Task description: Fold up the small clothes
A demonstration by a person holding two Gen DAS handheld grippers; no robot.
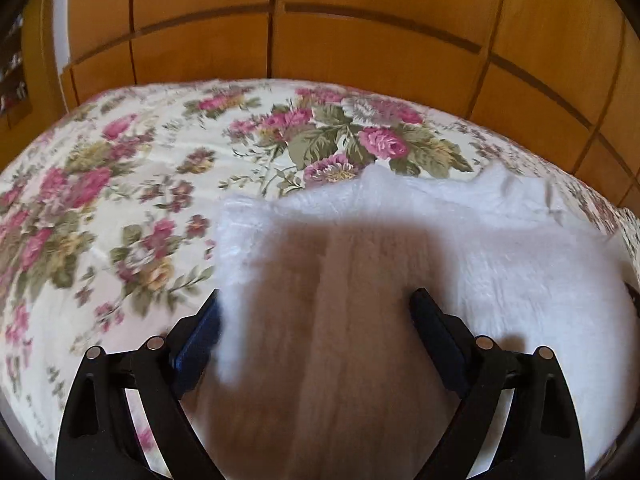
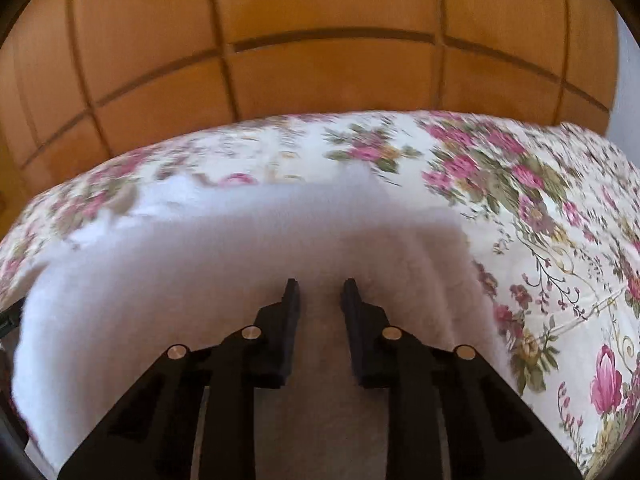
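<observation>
Big wooden wardrobe (image 1: 360, 40) fills the far side, panels and dark grooves running right across. In front of it, the bed (image 1: 120, 168) under a flowered cover, pink roses and green leaves, and that is where all the action sits. On the near part of the bed lies the white fluffy garment (image 1: 500, 248), spread fairly flat, with a couple of peaks sticking up along its far edge. No finished fold shows, so I'd call this early going, with most of the folding still ahead.

Room to work? Plenty: bare cover to the left of the garment in the left view, and to the right of it in the right view, with a strip free beyond it before the bed's far edge meets the wardrobe.

Now the tools. The left claw (image 1: 316, 304) stands wide open over the garment's near left edge, one finger right at that edge, nothing pinched. The right claw (image 2: 320, 290) is narrowed to a slim gap just over the fluffy cloth near the garment's right side; the pads don't look clamped on a fold, so I judge it is gripping nothing yet
</observation>
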